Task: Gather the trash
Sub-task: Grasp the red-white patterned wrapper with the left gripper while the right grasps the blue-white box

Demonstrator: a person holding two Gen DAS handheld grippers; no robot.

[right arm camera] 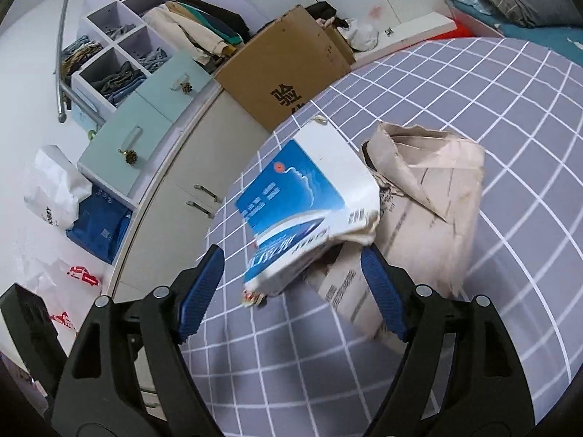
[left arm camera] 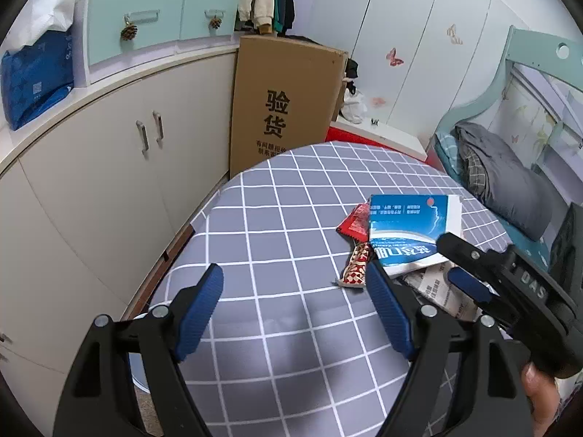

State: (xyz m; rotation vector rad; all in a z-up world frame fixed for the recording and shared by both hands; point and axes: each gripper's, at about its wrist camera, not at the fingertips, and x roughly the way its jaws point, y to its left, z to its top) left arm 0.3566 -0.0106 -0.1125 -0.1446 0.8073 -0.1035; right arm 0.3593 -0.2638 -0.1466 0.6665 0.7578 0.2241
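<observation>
A table under a grey checked cloth (left arm camera: 277, 218) fills the middle of both views, with pale cabinets (left arm camera: 109, 182) along one side and a tall cardboard box (left arm camera: 284, 105) standing at its far end. The trash sits in one loose heap on the cloth. Largest is a crumpled beige paper bag (right arm camera: 430, 196), lying flat and printed with small text. Propped against it and partly over it is a blue and white paper bag (right arm camera: 309, 204), tilted up on one edge. Beside that lie a red wrapper (left arm camera: 353, 224) and a patterned red and cream wrapper (left arm camera: 359, 267), both touching or just beside the blue bag.

The left gripper (left arm camera: 295, 313) hangs over bare cloth with its jaws wide and nothing between them, the patterned wrapper just beside its right finger. The right gripper (right arm camera: 291, 291) is also spread wide; the lower corner of the blue bag sits between its fingers, though the blur there makes it hard to say whether a pad touches it.

The risks look plain. A pinch on that one corner could tear the thin paper or let the bag swing out. The two grippers stand close together, so they could knock each other, and the small flat wrappers may be pushed off the table's edge.
</observation>
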